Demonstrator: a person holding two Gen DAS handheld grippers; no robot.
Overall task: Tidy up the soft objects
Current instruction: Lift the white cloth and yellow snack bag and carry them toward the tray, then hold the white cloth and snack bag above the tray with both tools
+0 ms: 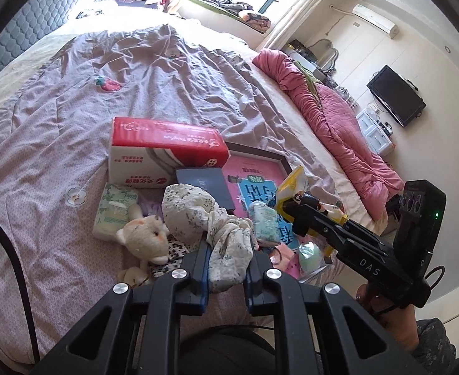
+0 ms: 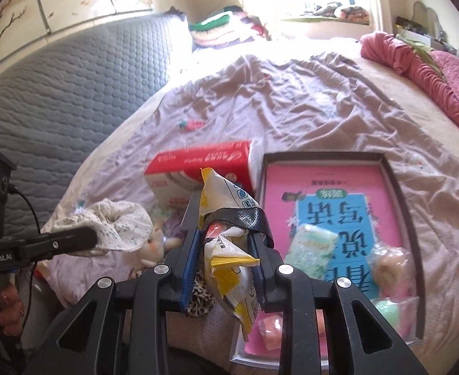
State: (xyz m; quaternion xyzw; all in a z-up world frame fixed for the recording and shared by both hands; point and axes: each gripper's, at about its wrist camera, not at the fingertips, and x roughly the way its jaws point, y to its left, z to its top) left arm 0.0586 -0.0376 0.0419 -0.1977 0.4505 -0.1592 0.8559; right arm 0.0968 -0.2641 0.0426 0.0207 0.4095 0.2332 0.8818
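Lilac bedding [image 1: 57, 162] is lying rumpled across the bed, with the clutter sitting on its near part. At the left a green tissue pack [image 1: 112, 211] is lying flat, and a cream plush bear [image 1: 146, 239] is resting just beside it. Behind them a red-and-white tissue box [image 1: 163, 151] is standing. In the middle the left gripper [image 1: 229, 257] is clenching a floral fabric scrunchie [image 1: 204, 218], which is hanging raised over the bear. To the right the right gripper [image 2: 226, 247] is grasping a yellow-and-white snack packet [image 2: 229, 268], lifted at the left edge of a dark tray [image 2: 398, 181] holding a pink book [image 2: 332, 206] and small wrapped items.
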